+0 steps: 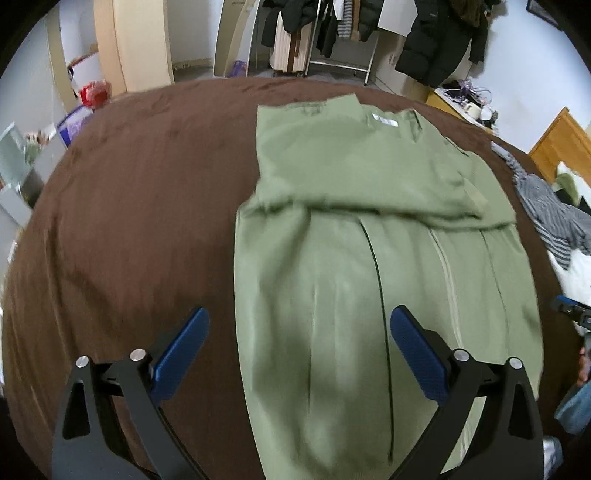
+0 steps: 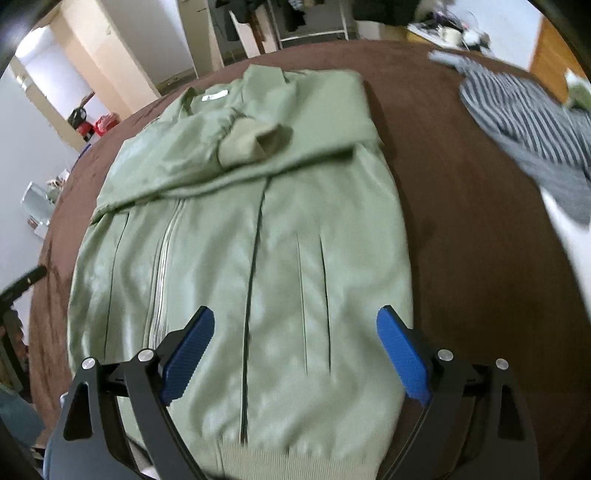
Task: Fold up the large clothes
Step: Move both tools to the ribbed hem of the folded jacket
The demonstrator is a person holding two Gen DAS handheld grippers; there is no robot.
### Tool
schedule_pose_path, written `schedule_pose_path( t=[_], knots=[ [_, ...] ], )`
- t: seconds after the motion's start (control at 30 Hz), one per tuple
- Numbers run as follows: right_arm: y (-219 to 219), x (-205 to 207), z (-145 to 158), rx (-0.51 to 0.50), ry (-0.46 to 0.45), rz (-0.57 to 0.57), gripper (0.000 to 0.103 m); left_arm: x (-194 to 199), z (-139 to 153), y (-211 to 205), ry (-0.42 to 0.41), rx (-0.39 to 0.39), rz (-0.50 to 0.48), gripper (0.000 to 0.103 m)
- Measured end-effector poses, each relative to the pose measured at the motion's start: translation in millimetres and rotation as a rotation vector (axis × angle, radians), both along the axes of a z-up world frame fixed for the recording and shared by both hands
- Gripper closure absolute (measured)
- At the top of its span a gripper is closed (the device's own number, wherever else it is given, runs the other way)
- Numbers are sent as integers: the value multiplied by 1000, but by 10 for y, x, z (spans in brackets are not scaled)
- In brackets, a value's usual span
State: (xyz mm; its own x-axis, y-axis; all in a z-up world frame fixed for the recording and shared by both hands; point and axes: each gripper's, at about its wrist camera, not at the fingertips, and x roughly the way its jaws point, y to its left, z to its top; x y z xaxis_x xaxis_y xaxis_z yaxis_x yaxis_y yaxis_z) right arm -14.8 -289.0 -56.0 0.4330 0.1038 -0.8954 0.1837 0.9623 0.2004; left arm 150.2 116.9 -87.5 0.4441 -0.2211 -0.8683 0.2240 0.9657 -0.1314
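A light green zip jacket [image 1: 369, 229] lies flat on the brown bed cover [image 1: 140, 206], collar at the far end, both sleeves folded across the chest. In the right wrist view the jacket [image 2: 258, 251] shows a ribbed cuff [image 2: 251, 142] lying on the chest and the ribbed hem at the near edge. My left gripper [image 1: 299, 325] is open and empty, above the jacket's lower left side. My right gripper [image 2: 295, 325] is open and empty, above the jacket's lower right part near the hem.
A striped grey garment [image 2: 524, 122] lies crumpled on the bed to the right, also in the left wrist view [image 1: 550, 210]. Dark coats on a clothes rack [image 1: 332, 33] hang beyond the bed. A wooden headboard [image 1: 557, 144] stands at the far right.
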Motion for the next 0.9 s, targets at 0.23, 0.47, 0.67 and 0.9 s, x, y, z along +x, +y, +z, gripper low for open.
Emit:
schedule_pose_path(
  t=[0.23,0.47,0.67,0.9],
  knots=[
    [-144,-670,-86,35,49,-101,14,-620,-151,99,76,-61,-10,10],
    [-248,-957,-448,79,112,-119,15,-948,-565,249,149,-91,-4,14],
    [-177,-1015,-669,109,152,-91,15,-1043,-886,467,213,-143,63,21],
    [-79,-935,-772,112,178,-67,19,-1059,-999,322,252,-233,33,26]
  ],
)
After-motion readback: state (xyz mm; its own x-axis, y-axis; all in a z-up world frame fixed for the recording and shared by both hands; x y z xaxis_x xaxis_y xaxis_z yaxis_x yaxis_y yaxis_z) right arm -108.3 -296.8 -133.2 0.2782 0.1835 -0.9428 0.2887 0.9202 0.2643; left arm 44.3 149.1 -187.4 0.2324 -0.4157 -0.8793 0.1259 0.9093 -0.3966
